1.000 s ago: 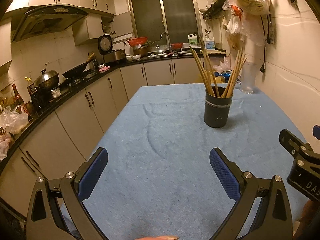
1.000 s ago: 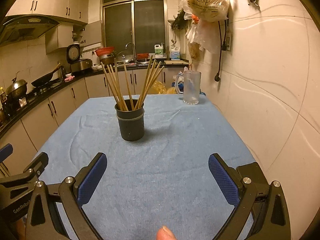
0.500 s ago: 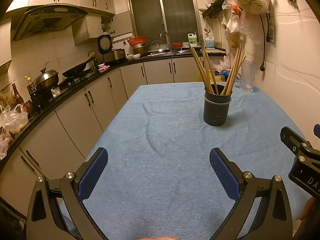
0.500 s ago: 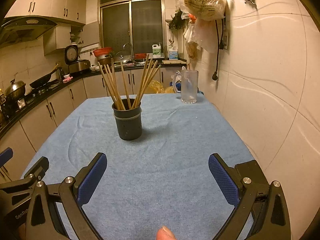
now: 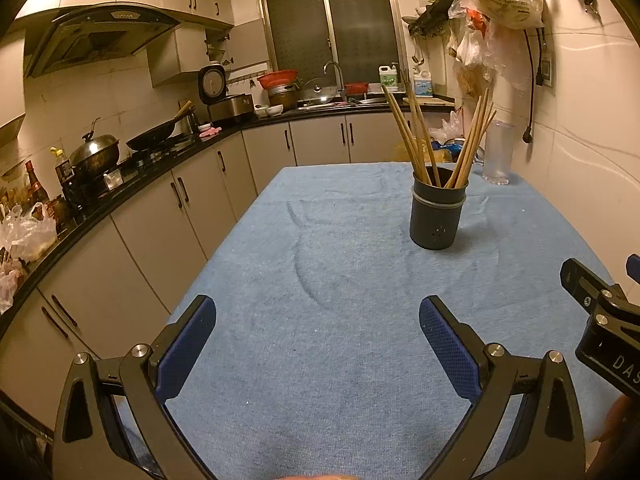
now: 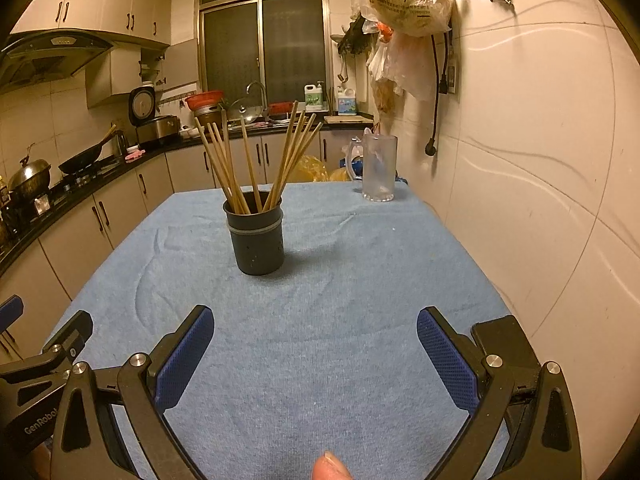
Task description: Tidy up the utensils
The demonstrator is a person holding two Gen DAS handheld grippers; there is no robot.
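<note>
A dark round holder (image 5: 437, 216) stands upright on the blue cloth of the table (image 5: 340, 320), with several wooden chopsticks (image 5: 416, 140) standing in it. It also shows in the right wrist view (image 6: 258, 240) with the chopsticks (image 6: 248, 160) fanned out. My left gripper (image 5: 318, 340) is open and empty, well short of the holder and to its left. My right gripper (image 6: 314, 344) is open and empty, short of the holder. Each gripper's edge shows in the other's view.
A clear glass mug (image 6: 378, 168) stands at the table's far right corner by the tiled wall. Kitchen counters with a wok (image 5: 154, 140) and pots run along the left. Plastic bags (image 6: 404, 0) hang on the right wall.
Both grippers have drawn back slightly from the holder, which looks a little farther off. Both stay open and empty.
</note>
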